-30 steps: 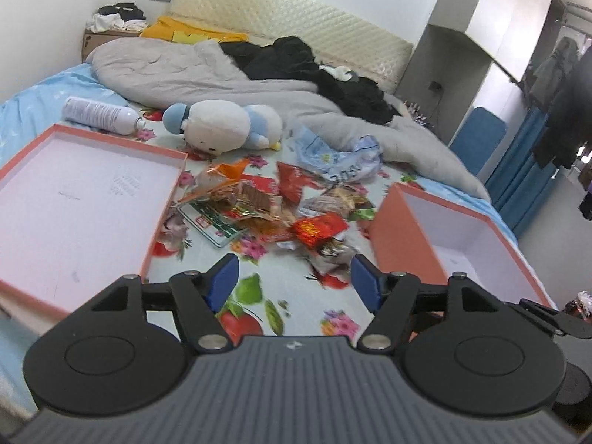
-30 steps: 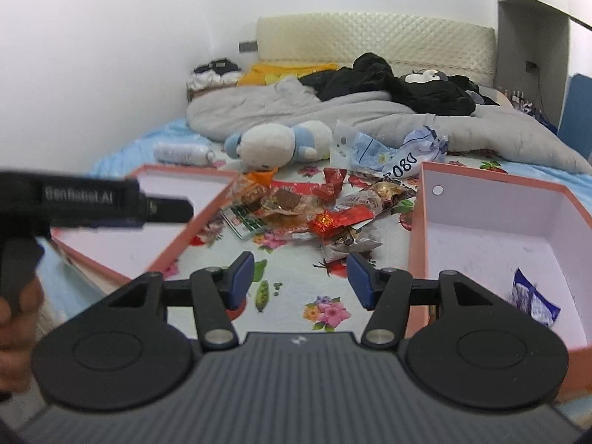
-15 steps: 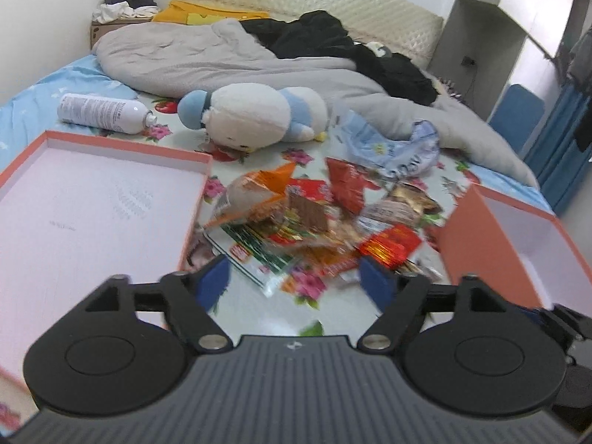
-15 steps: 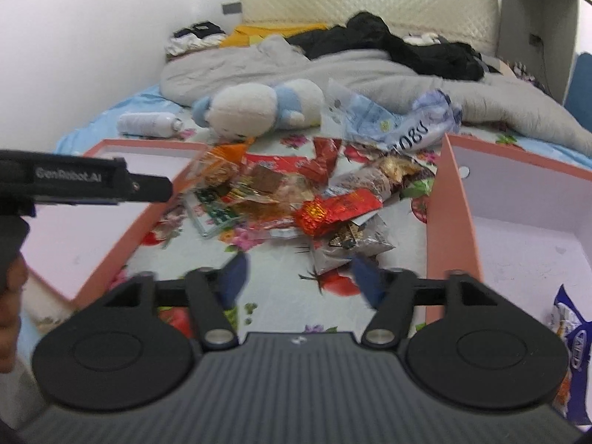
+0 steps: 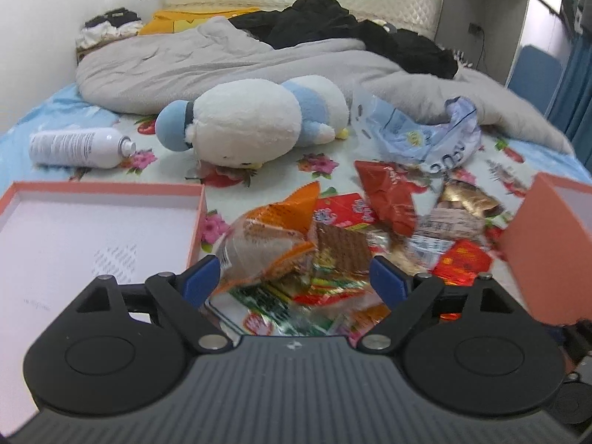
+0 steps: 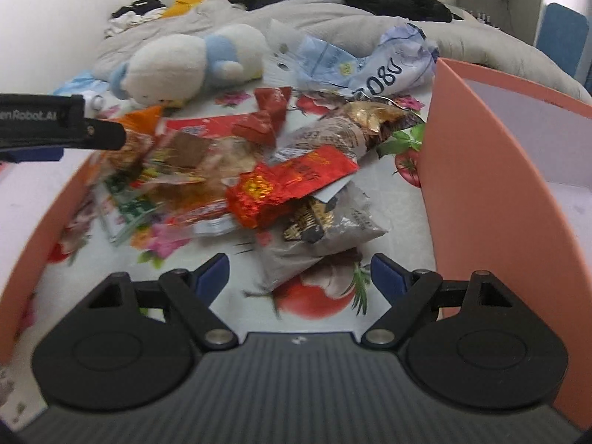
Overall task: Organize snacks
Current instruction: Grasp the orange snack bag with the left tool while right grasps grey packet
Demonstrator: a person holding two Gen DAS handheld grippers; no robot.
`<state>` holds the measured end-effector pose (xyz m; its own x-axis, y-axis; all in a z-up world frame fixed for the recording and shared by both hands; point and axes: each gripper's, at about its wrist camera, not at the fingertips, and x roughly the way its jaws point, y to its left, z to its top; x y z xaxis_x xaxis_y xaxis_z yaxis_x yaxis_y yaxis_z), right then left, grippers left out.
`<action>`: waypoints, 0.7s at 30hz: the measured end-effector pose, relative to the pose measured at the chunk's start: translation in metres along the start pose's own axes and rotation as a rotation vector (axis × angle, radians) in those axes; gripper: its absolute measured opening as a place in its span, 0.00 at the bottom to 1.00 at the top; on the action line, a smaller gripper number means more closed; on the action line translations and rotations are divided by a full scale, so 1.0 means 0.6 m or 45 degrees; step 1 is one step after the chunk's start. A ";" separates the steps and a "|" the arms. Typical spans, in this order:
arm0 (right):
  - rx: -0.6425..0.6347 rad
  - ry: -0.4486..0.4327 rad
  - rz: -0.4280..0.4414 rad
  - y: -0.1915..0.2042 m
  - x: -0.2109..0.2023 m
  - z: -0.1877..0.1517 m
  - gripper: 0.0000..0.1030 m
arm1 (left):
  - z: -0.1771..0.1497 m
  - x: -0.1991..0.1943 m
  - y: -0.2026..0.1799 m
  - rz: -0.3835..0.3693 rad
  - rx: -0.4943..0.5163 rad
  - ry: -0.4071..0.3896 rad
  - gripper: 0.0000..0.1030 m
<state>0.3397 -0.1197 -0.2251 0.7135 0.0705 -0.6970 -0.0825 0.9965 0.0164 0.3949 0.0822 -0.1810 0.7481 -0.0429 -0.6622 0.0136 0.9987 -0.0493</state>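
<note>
A pile of snack packets (image 5: 344,229) lies on the flowered bedsheet between two orange boxes. My left gripper (image 5: 296,281) is open and empty, low over the pile's near left part, its jaws either side of an orange-and-clear packet (image 5: 270,244) and a brown wafer (image 5: 340,248). My right gripper (image 6: 299,273) is open and empty, just short of a grey packet (image 6: 325,236) and a red packet (image 6: 288,185). The left gripper's body (image 6: 59,122) shows at the left of the right wrist view.
A shallow orange box (image 5: 74,236) lies left of the pile, a deeper orange box (image 6: 481,170) right of it. Behind the pile are a plush toy (image 5: 251,122), a white spray can (image 5: 74,144), a crumpled blue bag (image 5: 418,133) and a grey quilt (image 5: 229,55).
Both grippers have moved forward and down toward the snack pile, which now looks much larger and closer. Both have stayed open and empty.
</note>
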 end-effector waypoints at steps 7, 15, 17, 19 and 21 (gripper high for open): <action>-0.017 -0.002 -0.016 -0.003 0.039 -0.002 0.82 | 0.007 0.046 0.002 0.026 0.064 -0.026 0.87; -0.018 -0.047 0.023 -0.006 0.046 -0.002 0.78 | -0.005 0.092 0.011 0.065 0.083 0.015 0.69; -0.038 -0.055 0.025 -0.002 0.043 -0.002 0.66 | -0.005 0.087 0.016 0.069 0.074 0.006 0.59; -0.044 -0.056 0.024 0.000 0.039 -0.001 0.57 | -0.006 0.078 0.020 0.056 0.059 -0.005 0.55; -0.035 -0.054 0.032 0.001 0.033 -0.001 0.52 | -0.007 0.064 0.020 0.052 0.056 -0.020 0.54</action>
<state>0.3534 -0.1178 -0.2394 0.7396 0.0977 -0.6659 -0.1192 0.9928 0.0133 0.4210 0.0922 -0.2103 0.7588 -0.0018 -0.6513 0.0117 0.9999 0.0108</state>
